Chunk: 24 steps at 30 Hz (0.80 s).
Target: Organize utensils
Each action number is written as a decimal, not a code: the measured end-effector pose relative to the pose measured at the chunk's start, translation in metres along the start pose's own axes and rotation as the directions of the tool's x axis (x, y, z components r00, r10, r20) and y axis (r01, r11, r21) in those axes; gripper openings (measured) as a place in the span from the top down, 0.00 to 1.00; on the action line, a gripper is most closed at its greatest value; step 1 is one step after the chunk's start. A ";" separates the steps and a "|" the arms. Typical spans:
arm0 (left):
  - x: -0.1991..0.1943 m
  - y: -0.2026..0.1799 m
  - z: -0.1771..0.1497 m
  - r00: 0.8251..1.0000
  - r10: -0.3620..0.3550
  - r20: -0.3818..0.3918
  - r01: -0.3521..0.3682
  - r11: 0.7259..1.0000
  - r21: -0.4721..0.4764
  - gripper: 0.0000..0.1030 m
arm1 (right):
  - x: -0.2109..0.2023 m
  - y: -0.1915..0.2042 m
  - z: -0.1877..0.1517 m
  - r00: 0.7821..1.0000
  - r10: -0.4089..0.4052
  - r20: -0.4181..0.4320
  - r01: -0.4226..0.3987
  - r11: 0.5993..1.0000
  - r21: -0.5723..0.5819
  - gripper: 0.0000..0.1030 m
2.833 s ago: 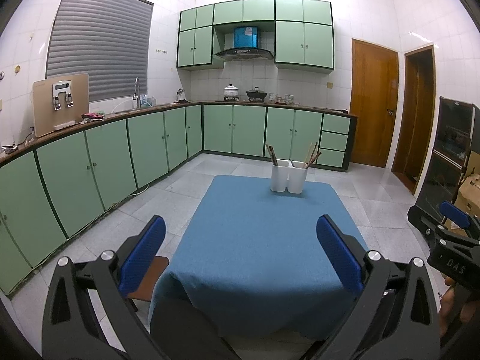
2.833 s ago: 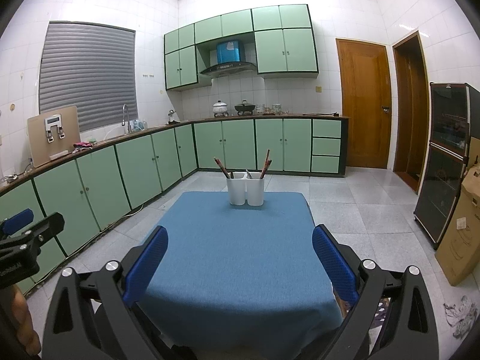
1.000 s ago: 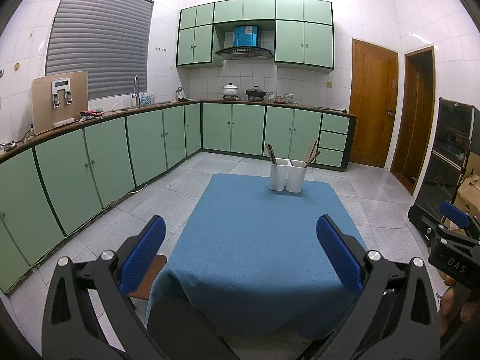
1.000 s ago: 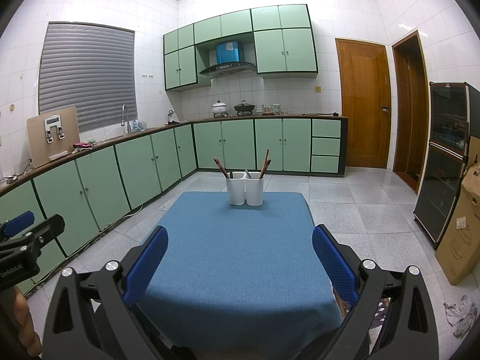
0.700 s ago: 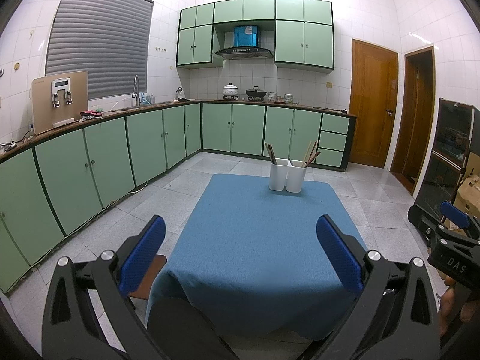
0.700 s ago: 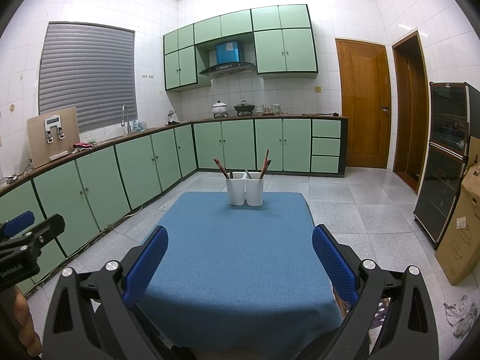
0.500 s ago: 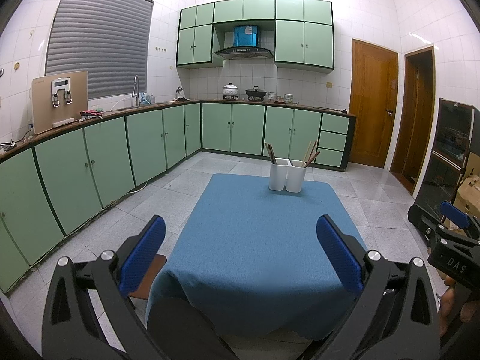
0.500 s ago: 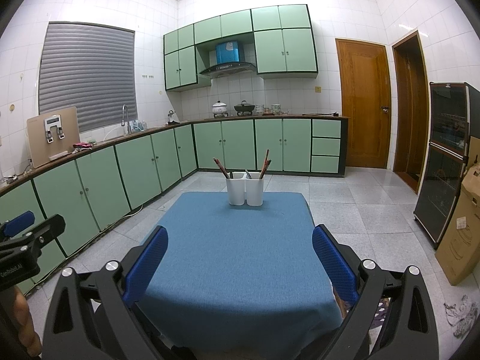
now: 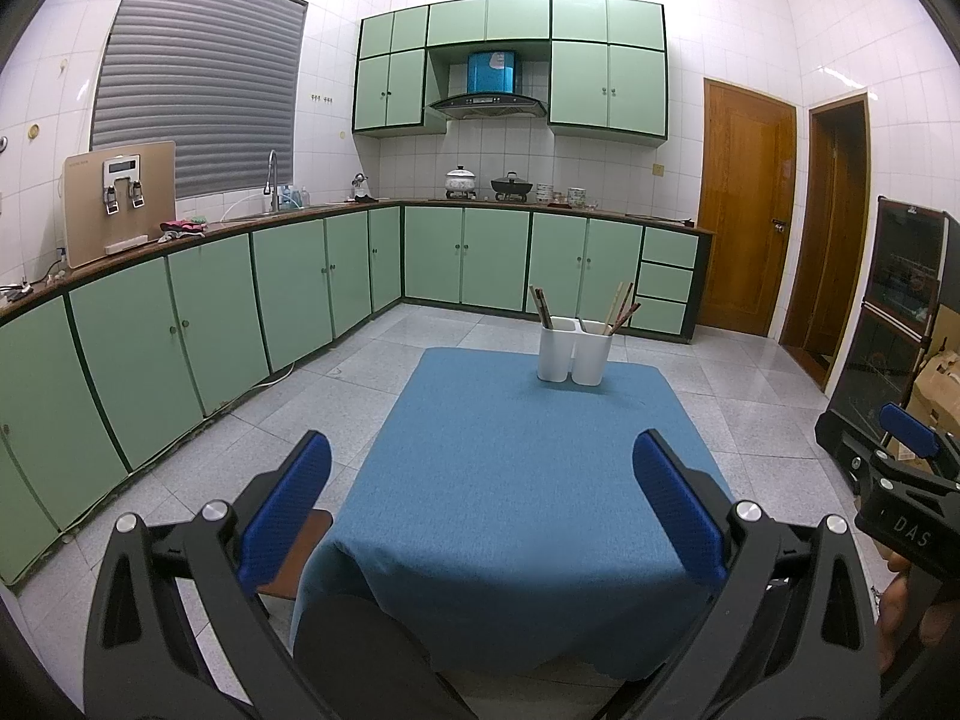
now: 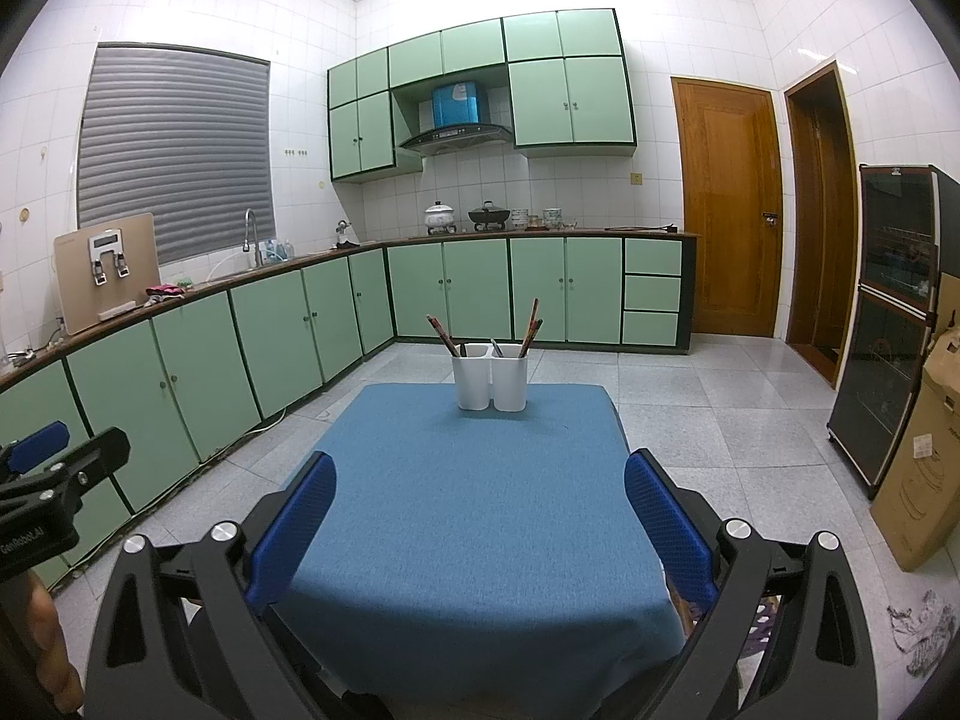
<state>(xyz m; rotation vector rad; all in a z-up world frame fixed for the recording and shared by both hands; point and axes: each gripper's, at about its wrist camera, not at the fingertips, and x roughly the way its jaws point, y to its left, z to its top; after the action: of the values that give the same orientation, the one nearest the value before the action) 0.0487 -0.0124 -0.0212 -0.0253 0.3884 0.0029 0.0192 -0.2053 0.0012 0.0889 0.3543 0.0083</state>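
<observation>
White holder (image 10: 492, 383) w/ utensils, prob. chopsticks (image 10: 530, 319), far table (image 10: 480, 516) edge.

Green cupboards (image 10: 312, 324) run along the wall from 9 to 12 o'clock. A range hood (image 10: 456, 135) hangs above two pots (image 9: 486, 183). A wooden door (image 10: 729, 207) stands at 2 o'clock, a cardboard box (image 10: 921, 450) at 4.

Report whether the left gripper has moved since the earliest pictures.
Yes. The left gripper drifted slightly left: the utensil holder and water dispenser sit further right in its view.
</observation>
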 end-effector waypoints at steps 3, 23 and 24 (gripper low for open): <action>-0.001 0.000 0.000 1.000 0.000 0.001 0.000 1.000 0.002 0.05 | 0.000 0.000 0.000 1.000 0.000 0.000 0.000 1.000 0.000 0.08; -0.001 -0.004 0.001 1.000 -0.003 0.000 0.003 1.000 0.001 0.05 | 0.000 0.001 0.001 1.000 0.000 -0.001 0.000 1.000 0.000 0.08; -0.001 -0.005 0.001 1.000 -0.004 0.001 0.004 1.000 0.002 0.05 | 0.000 0.001 0.001 1.000 0.000 -0.001 0.000 1.000 -0.001 0.08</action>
<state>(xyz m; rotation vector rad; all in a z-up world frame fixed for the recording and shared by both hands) 0.0483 -0.0176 -0.0194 -0.0238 0.3874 -0.0015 0.0193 -0.2049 0.0019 0.0883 0.3555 0.0085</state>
